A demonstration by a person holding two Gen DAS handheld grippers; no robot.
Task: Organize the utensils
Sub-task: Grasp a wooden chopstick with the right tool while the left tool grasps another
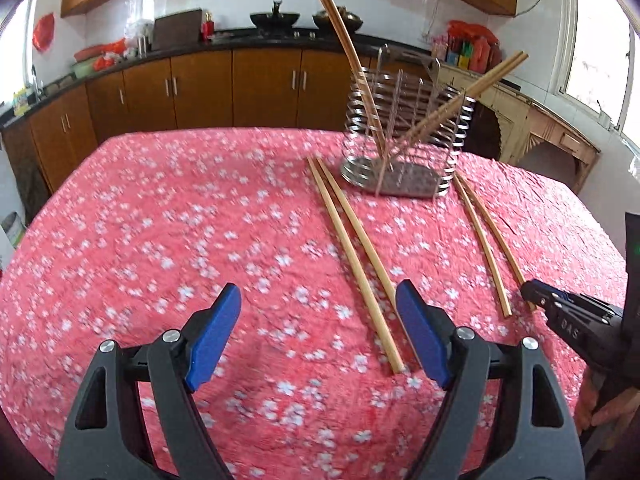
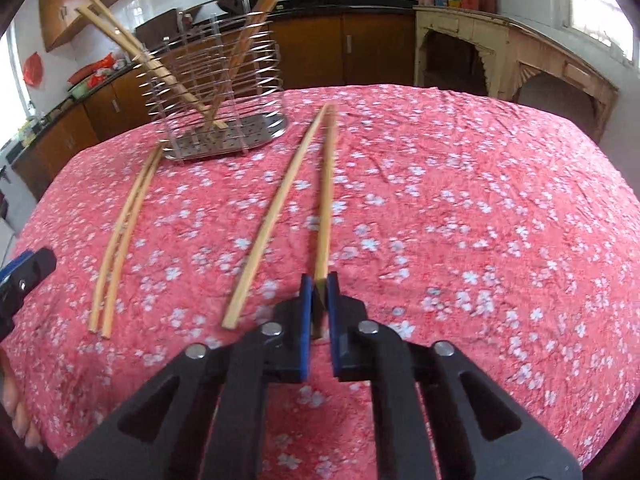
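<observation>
While the right gripper (image 2: 319, 280) pinches the near end of one slim wooden chopstick (image 2: 326, 200) between its blue pads, its curved partner chopstick (image 2: 276, 216) lies just beside it, both short of the wire utensil holder (image 2: 216, 92). Left of them, the left gripper (image 1: 318, 316) stands spread over a straight chopstick pair (image 1: 352, 256). A wrinkled pink floral tablecloth (image 2: 480, 208) covers the table; brown kitchen cabinets (image 1: 200, 88) stand beyond the holder.

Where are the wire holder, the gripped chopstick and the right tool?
wire holder (image 2: 224, 80): right wrist view, coiled side wall.
gripped chopstick (image 2: 325, 216): right wrist view, mid-shaft.
right tool (image 2: 319, 280): right wrist view, between its fingertips.
</observation>
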